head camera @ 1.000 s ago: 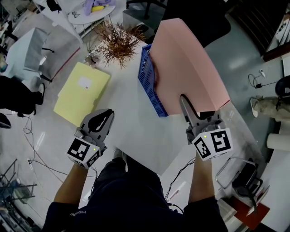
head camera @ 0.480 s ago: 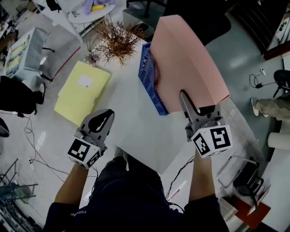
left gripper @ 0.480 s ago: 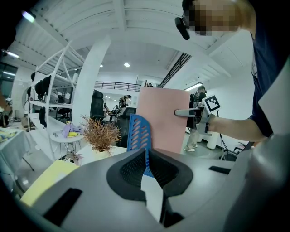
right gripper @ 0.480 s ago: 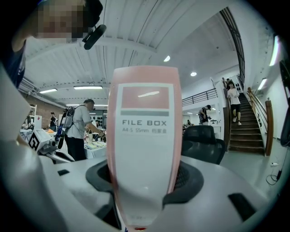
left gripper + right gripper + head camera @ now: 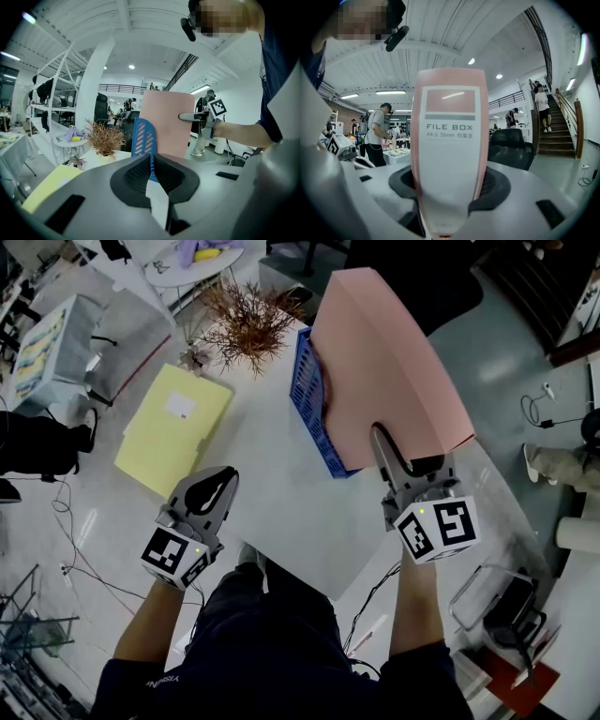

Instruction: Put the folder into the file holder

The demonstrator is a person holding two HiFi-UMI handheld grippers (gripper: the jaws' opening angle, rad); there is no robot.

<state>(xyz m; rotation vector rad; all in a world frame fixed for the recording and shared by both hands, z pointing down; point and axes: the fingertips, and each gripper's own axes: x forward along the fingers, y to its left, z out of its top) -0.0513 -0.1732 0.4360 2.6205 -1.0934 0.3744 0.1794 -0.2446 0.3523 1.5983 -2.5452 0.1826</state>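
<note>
Your right gripper (image 5: 384,451) pinches the pink folder (image 5: 384,362), held up right by the blue file holder (image 5: 314,409), with a dry plant (image 5: 248,324) just behind it, a yellow folder (image 5: 173,427) off to the left, and your left gripper (image 5: 223,479) closed on nothing

Blue file holder (image 5: 312,409): plastic, slotted side wall, standing upright on the white desk (image 5: 272,493). Only its left wall and near corner show.

The pink folder (image 5: 389,362) is a thick box type with a white spine label reading "FILE BOX". It is upright, raised, directly over the file holder's right part and covering it. Its spine is pinched between the fingers (image 5: 384,454) of the right gripper (image 5: 379,437). Whether its lower edge sits inside the file holder cannot be told.
</note>
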